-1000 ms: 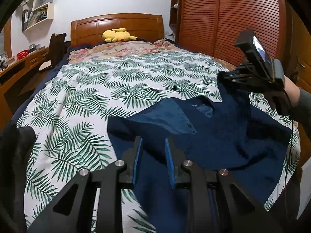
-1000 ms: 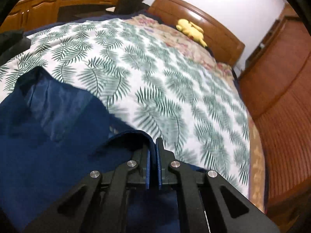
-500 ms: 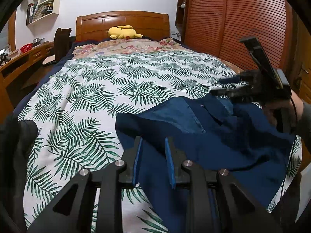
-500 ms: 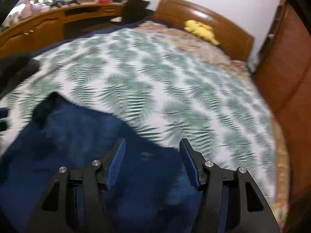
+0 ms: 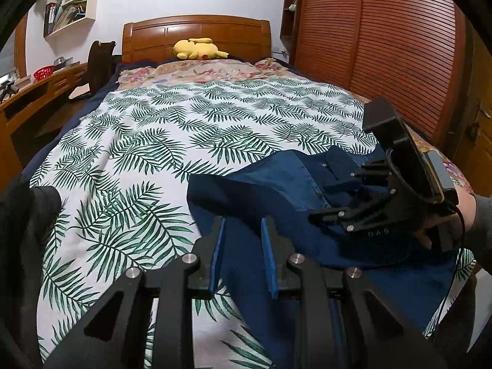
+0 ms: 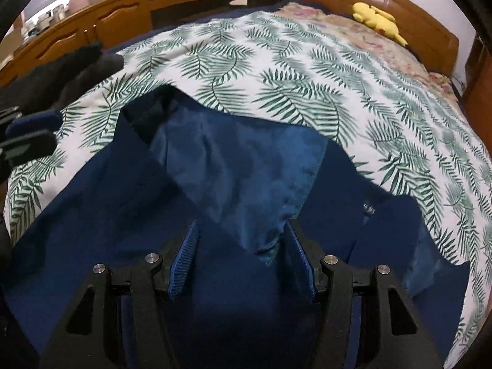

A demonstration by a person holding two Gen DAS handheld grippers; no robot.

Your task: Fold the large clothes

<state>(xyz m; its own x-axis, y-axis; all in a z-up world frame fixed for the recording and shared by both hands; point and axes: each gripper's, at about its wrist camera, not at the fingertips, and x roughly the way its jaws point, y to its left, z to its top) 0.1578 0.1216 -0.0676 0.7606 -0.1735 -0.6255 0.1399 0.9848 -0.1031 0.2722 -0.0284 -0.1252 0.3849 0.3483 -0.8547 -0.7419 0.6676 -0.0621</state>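
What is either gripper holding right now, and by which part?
Nothing. The left gripper and right gripper both hang open over the navy jacket on the bed, with no cloth between the fingers.

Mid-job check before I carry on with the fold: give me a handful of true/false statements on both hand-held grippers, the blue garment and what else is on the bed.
1. The right hand-held gripper is clamped on the blue garment. False: its jaws are wide open over the cloth, nothing between them.
2. The left hand-held gripper is open. True.
3. The garment's shinier lining is exposed. True: a lighter, glossy panel shows in the right wrist view.
4. The garment lies on a plain white sheet. False: the bedspread has a green palm-leaf print.
5. A yellow plush toy lies by the headboard. True.
6. The garment is already a neat rectangle. False: it lies loose and rumpled.
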